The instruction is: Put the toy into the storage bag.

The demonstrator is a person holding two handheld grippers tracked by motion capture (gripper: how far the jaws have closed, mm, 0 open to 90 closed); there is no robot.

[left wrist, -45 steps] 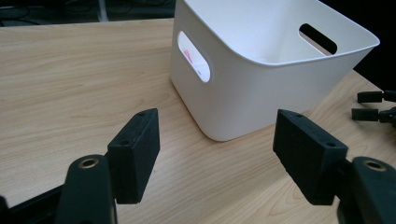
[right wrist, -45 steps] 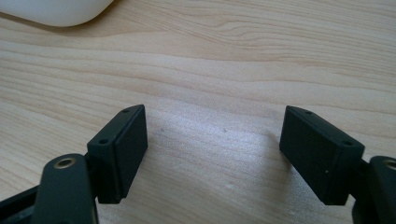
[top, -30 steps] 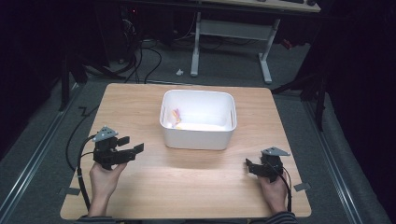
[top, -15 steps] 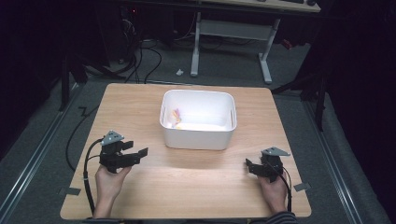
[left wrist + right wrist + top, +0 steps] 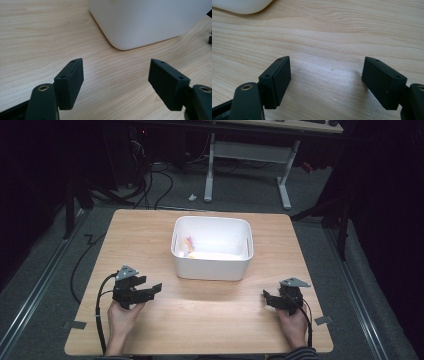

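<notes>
A white rectangular bin (image 5: 212, 247) stands on the wooden table (image 5: 200, 320), a little behind its middle. Small yellow and pink items (image 5: 188, 245) lie at the bin's left inside. My left gripper (image 5: 152, 288) rests near the table's front left, open, with only bare wood between its jaws; its own view has the bin's corner (image 5: 130, 25) just ahead. At the front right my right gripper (image 5: 267, 298) is open too, holding nothing, its jaws pointing left over bare wood (image 5: 324, 75).
The bin's near wall sits a short way beyond both grippers. Cables (image 5: 100, 295) trail from the grippers off the table's front. Behind the table stand a white desk frame (image 5: 250, 155) and loose floor cables (image 5: 150, 180).
My left gripper has slid toward the table's front and slightly right. The right gripper has stayed where it was. Both stay open.
</notes>
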